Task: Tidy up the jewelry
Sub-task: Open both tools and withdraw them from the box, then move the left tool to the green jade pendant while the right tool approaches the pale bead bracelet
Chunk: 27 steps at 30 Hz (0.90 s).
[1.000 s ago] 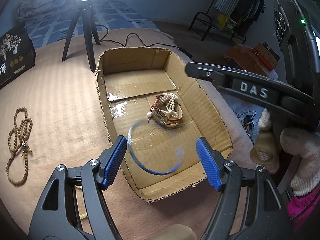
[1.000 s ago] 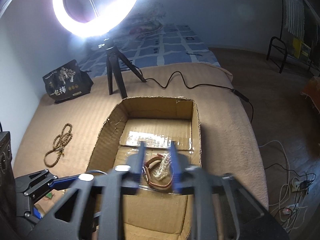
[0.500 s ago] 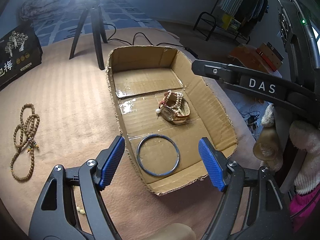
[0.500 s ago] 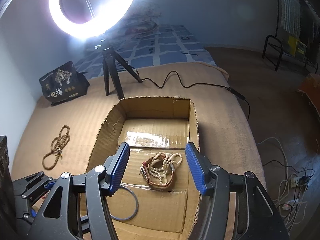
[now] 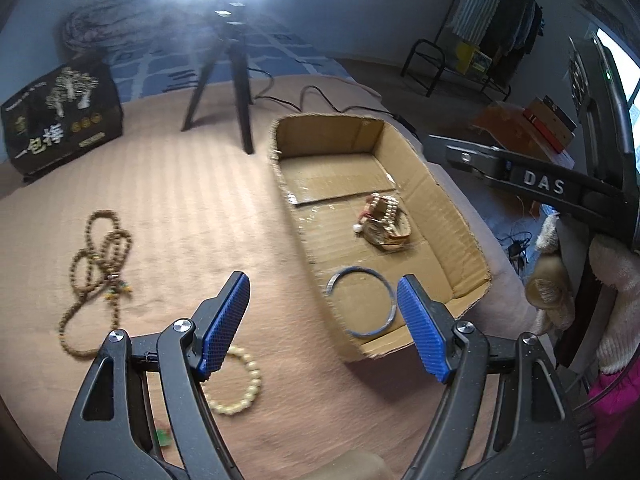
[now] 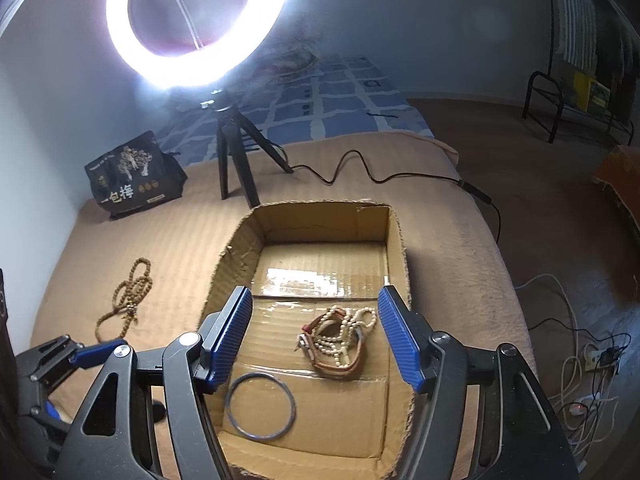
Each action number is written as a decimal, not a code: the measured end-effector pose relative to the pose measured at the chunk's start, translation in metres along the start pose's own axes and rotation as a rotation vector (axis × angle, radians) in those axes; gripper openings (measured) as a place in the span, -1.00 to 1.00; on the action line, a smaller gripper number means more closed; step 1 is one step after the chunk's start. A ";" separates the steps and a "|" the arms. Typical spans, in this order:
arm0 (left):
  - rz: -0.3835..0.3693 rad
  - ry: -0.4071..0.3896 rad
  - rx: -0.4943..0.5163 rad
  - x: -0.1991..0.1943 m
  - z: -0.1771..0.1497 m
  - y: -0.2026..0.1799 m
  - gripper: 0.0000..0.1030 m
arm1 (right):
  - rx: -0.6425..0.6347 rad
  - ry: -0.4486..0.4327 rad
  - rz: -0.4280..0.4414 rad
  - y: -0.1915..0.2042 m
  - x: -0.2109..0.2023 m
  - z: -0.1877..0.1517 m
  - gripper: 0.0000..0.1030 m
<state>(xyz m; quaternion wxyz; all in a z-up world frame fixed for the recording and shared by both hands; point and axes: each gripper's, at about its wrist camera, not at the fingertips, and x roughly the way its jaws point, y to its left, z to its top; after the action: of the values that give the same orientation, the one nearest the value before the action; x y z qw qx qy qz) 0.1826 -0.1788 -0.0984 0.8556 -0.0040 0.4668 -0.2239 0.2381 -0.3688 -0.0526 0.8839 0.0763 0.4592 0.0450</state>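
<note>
Two pieces landed: the blue bangle [image 5: 362,300] and the watch-and-pearl bundle [image 6: 338,340] both lay on the floor of the cardboard box [image 6: 394,240], where a second earlier the bangle was still a blur falling between your left pads and the bundle sat between your nearly closed right pads.
Bangle position: flat on the box floor at the near end, by the near-left corner, apart from the bundle.
Bundle position: mid-floor of the box, toward its right wall, a brown strap tangled with a pale bead string.
Left claw [image 5: 322,322]: you held it wide apart and empty, and it had swung from over the box toward the left part of the bed [image 5: 168,208], so the open blanket now filled the gap between its pads.
Right claw [image 6: 316,340]: its jaws were opening over the box, with the bundle seen below the gap but no pad touching it, so you had let go.
Left on the bed: the long brown bead strand [image 5: 98,264] near the left edge, and the pale bead bracelet [image 5: 240,384] just beside your left pad at the near edge.
Meaning for the task: by my reading you were about half done, and the bracelet looked the likeliest next pick for your left claw.
</note>
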 end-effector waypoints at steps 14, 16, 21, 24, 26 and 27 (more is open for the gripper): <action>0.088 0.008 -0.025 -0.049 -0.025 0.066 0.52 | -0.066 -0.004 0.096 0.054 -0.022 -0.014 0.26; 0.102 0.004 -0.034 -0.055 -0.030 0.076 0.50 | -0.082 0.006 0.118 0.066 -0.024 -0.020 0.26; 0.107 0.037 -0.076 -0.063 -0.044 0.107 0.21 | -0.126 0.062 0.168 0.095 -0.021 -0.041 0.26; 0.095 0.059 -0.107 -0.065 -0.052 0.123 0.08 | -0.150 0.105 0.192 0.113 -0.017 -0.057 0.26; 0.090 0.070 -0.121 -0.065 -0.056 0.133 0.06 | -0.175 0.136 0.207 0.125 -0.013 -0.068 0.26; 0.088 0.078 -0.129 -0.065 -0.059 0.139 0.01 | -0.188 0.149 0.213 0.131 -0.010 -0.073 0.26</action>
<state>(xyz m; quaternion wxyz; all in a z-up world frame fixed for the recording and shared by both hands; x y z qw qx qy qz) 0.1581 -0.0171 -0.1095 0.8437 -0.0296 0.5129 -0.1555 0.1708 -0.2341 -0.0626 0.8408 0.0378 0.5068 0.1865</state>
